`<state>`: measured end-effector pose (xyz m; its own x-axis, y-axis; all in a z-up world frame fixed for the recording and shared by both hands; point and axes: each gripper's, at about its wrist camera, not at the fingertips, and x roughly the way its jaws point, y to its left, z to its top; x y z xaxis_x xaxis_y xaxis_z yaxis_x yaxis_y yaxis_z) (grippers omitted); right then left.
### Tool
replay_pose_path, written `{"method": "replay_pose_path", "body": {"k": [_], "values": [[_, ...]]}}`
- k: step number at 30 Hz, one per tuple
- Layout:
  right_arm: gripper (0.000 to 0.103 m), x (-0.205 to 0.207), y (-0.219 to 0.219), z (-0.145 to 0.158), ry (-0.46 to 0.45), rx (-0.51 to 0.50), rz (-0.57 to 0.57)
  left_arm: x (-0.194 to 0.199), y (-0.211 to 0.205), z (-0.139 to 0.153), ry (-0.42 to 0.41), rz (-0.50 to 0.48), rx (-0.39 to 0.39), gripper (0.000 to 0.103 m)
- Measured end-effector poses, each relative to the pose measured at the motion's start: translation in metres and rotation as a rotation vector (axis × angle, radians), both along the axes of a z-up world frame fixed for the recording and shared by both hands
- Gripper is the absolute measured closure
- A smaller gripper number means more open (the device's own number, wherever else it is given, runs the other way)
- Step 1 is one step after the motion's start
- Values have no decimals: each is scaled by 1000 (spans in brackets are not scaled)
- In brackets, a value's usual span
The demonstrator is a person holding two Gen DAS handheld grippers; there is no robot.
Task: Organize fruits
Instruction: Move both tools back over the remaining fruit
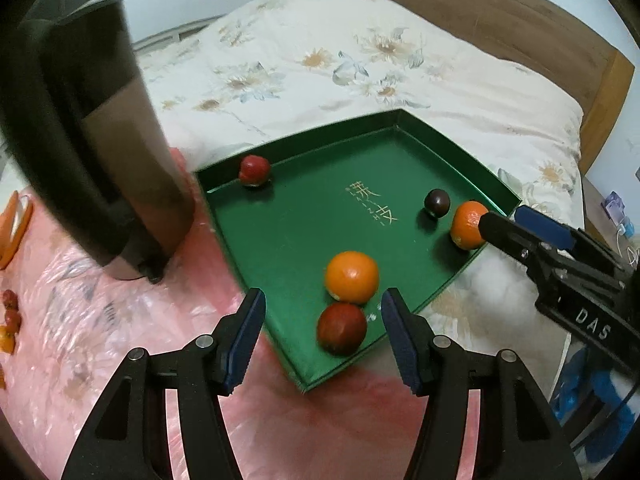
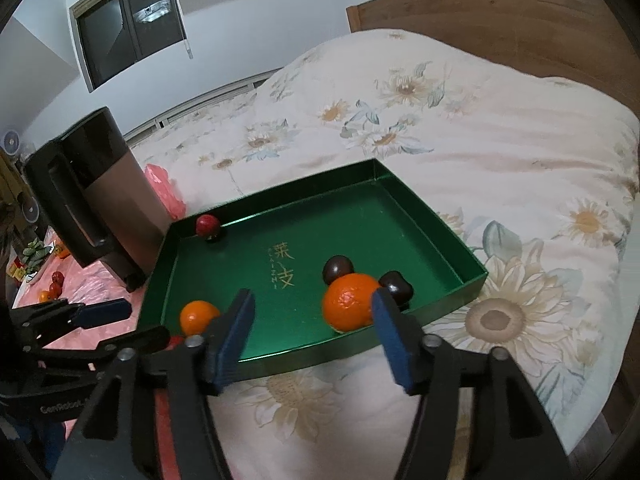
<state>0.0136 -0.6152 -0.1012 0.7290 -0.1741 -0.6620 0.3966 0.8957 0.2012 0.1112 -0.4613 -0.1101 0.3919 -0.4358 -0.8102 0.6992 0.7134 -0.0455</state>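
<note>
A green tray [image 1: 280,240] lies on the bed and holds several fruits. In the left wrist view my left gripper [image 1: 323,304] is open over the tray's near corner, with a dark red fruit [image 1: 342,328] and an orange [image 1: 352,277] between and just beyond its fingers. A red fruit [image 1: 254,169] sits at the far left corner, a dark plum [image 1: 437,202] and a second orange [image 1: 468,225] at the right. In the right wrist view my right gripper [image 2: 313,306] is open at the tray's near wall [image 2: 304,354], by that orange [image 2: 350,302]. Two dark plums [image 2: 338,268] [image 2: 396,286] lie behind it.
A tall dark appliance [image 1: 92,152] stands left of the tray on pink plastic sheet [image 1: 120,320]. More small fruits [image 1: 10,320] lie at the far left. The floral quilt [image 2: 460,140] spreads behind and right, with a wooden headboard [image 2: 500,12] beyond.
</note>
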Motion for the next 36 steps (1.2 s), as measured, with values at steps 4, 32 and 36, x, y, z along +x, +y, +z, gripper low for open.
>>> {"method": "replay_pose_path", "body": {"k": [4, 32, 36], "values": [[0, -6, 12, 11, -7, -18, 1, -6, 23, 10, -8, 21, -13, 49], [0, -54, 135, 62, -21, -32, 116, -53, 226, 62, -76, 313, -107, 46], [0, -53, 160, 59, -4, -29, 157, -63, 256, 58, -82, 365, -105, 46]]}}
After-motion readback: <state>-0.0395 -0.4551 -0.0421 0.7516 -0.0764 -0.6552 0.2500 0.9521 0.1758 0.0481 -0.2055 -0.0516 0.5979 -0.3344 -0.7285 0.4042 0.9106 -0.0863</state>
